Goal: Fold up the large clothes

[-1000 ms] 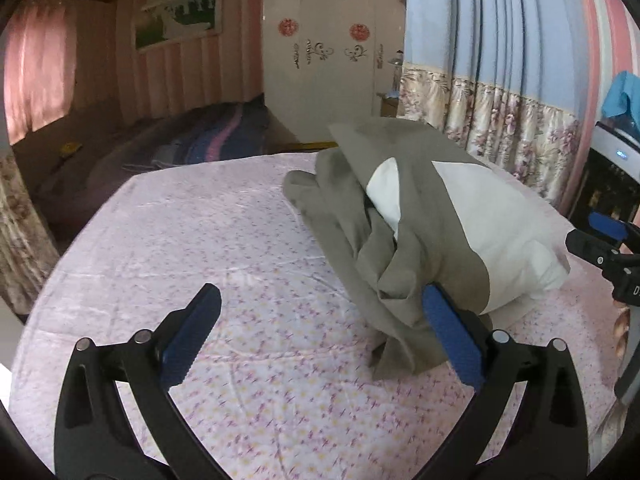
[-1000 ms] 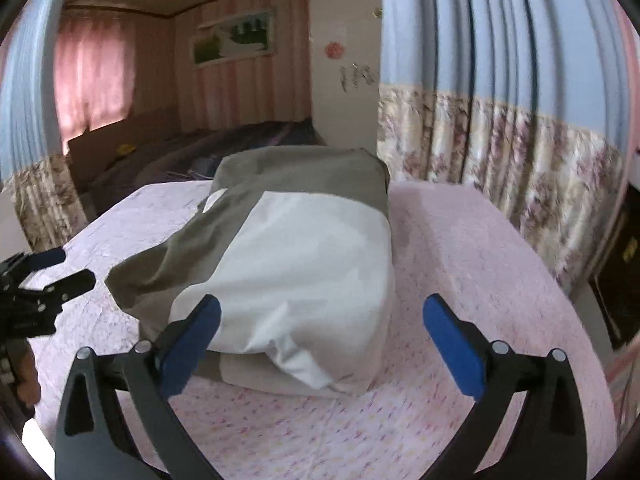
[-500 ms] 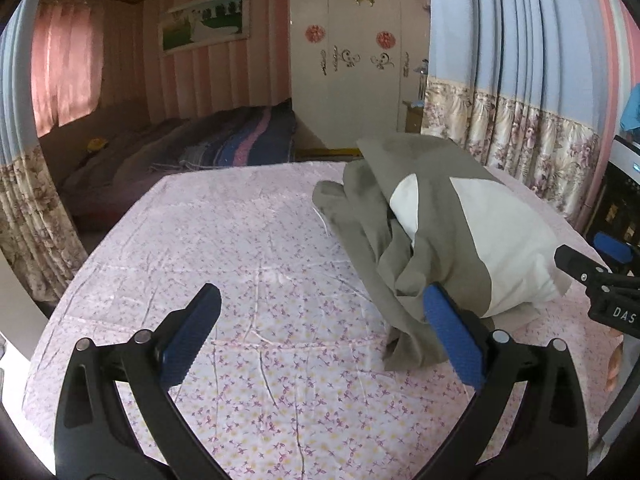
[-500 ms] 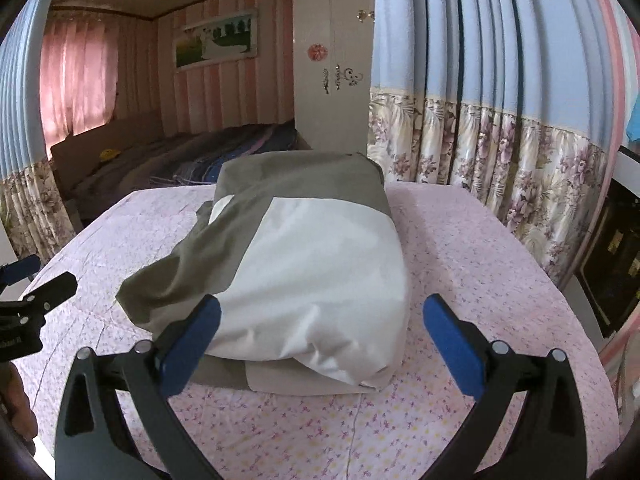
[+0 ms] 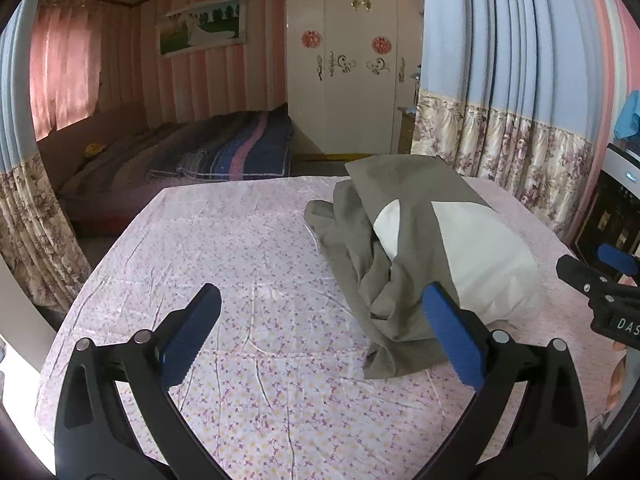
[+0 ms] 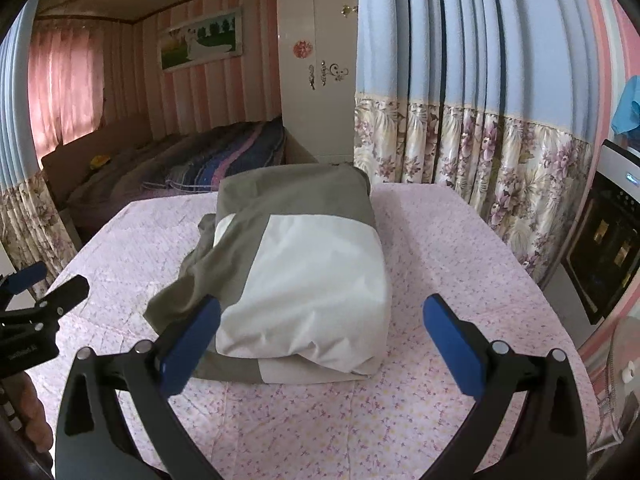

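Observation:
A large olive-grey and white garment [image 5: 424,248] lies in a bulky folded bundle on the pink floral bed sheet [image 5: 256,264], right of centre in the left wrist view and centred in the right wrist view [image 6: 304,272]. A loose grey flap hangs off its left side [image 6: 188,292]. My left gripper [image 5: 320,332] is open and empty, held above the sheet to the left of the bundle. My right gripper [image 6: 320,336] is open and empty, held in front of the bundle's near end. Each gripper shows at the edge of the other's view.
Blue and floral curtains [image 6: 460,120] hang close along the right side of the bed. A white wardrobe [image 5: 352,72] and a second bed with a striped blanket [image 5: 224,152] stand behind. A dark appliance [image 6: 608,240] stands at the far right.
Both grippers have pulled back and up from the bundle, which now looks smaller and farther away. The bundle itself has not moved.

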Motion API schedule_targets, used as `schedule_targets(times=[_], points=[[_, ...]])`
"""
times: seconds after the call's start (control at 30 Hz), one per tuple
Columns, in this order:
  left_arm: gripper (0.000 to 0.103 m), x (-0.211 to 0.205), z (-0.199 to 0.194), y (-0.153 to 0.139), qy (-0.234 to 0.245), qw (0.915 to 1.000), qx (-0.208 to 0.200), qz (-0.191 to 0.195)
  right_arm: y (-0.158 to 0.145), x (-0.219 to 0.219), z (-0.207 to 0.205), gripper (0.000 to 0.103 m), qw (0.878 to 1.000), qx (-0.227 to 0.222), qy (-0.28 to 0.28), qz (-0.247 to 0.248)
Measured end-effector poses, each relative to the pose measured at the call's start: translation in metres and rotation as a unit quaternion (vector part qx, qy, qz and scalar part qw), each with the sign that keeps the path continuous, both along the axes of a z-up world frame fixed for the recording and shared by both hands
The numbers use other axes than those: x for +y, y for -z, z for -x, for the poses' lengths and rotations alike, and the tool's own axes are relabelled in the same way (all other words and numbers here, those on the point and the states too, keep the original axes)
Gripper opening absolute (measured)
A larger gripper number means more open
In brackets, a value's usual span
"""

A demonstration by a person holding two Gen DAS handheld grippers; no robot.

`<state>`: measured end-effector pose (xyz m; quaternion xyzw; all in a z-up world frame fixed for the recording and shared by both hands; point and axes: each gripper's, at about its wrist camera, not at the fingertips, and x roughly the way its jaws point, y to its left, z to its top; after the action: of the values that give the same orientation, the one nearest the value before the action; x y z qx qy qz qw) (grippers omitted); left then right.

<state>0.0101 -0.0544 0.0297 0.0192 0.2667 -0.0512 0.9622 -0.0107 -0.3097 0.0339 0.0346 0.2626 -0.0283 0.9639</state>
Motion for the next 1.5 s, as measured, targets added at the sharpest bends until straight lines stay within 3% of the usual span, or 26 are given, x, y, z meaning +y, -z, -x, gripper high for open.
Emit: schedule_targets(times=[0.53,1.5], points=[[0.100,-0.001,0.003,-0.014,-0.013,0.9999,-0.003,0.002,-0.008,0.003,0.000,0.101,1.000,-0.008,-0.002,0.007],[0.100,0.001,-0.001,-0.010,-0.010,0.9999,0.003,-0.002,-0.001,0.008,-0.006,0.101,1.000,-0.004,-0.002,0.013]])
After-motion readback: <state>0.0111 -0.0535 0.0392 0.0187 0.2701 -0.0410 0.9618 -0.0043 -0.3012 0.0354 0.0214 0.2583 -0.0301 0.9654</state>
